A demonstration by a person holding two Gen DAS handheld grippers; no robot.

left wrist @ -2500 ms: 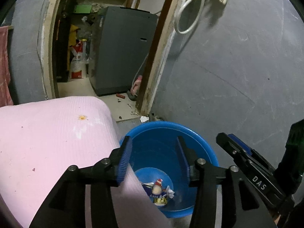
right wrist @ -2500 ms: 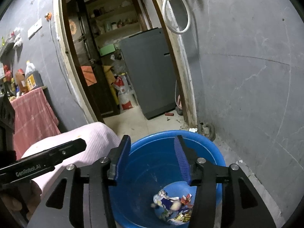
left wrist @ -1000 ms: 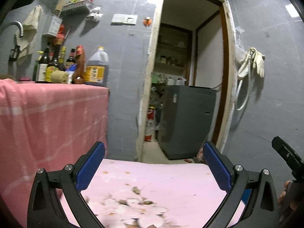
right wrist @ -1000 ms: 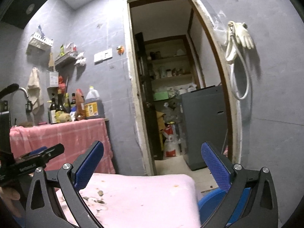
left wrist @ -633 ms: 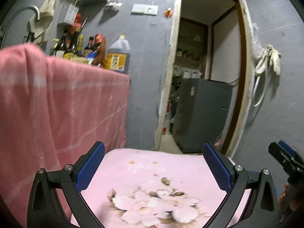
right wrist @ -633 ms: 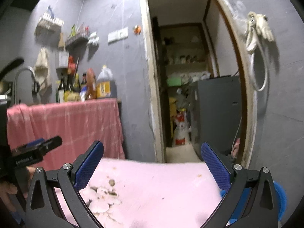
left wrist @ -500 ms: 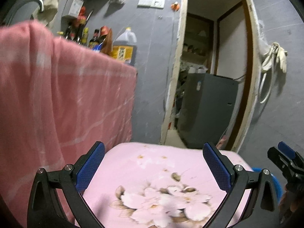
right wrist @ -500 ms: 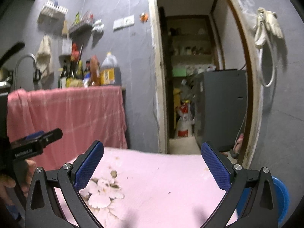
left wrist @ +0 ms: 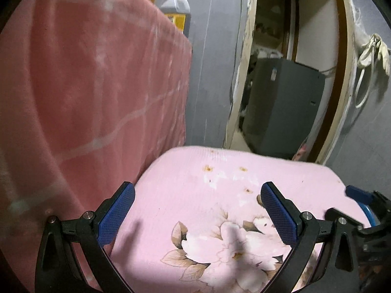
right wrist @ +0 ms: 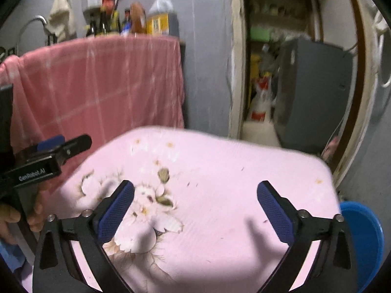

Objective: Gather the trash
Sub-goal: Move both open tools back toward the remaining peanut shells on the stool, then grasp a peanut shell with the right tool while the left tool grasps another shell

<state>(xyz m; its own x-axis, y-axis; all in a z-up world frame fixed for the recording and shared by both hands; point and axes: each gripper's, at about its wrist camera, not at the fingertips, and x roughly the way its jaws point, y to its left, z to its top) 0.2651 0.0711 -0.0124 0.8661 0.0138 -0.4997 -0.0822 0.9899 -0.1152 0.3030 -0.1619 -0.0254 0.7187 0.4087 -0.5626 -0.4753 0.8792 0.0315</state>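
- The left gripper [left wrist: 197, 216] fills the lower part of the left wrist view, its blue-padded fingers [left wrist: 116, 213] spread wide and released, with nothing between them.
- Beneath it lies a pink floral cloth [left wrist: 220, 190] covering a bench, with a few small orange-brown spots near its far edge.
- The right gripper [right wrist: 195, 213] sits low in the right wrist view, its blue fingers [right wrist: 275, 211] also wide apart and empty; its jaws have just been closing a little, with nothing between them.
- The same pink cloth [right wrist: 232, 171] spreads under the right gripper, dotted with tiny dark specks and an orange crumb [right wrist: 319, 181] near its right edge.
- A blue basin [right wrist: 364, 239] shows at the lower right of the right wrist view, just beside and below the cloth's right edge; its inside is not visible here. A sliver of it [left wrist: 370, 213] appears at the right edge of the left wrist view.
- At the left of the right wrist view, a hand [right wrist: 14, 216] grips the left gripper's handle.
- A red checked cloth [right wrist: 102, 85] hangs at the upper left, with bottles and an oil jug [right wrist: 160, 15] standing on top.
- A doorway at the upper right opens onto a grey appliance [left wrist: 281, 107]; pale gloves [left wrist: 374, 51] hang on the wall beside it.
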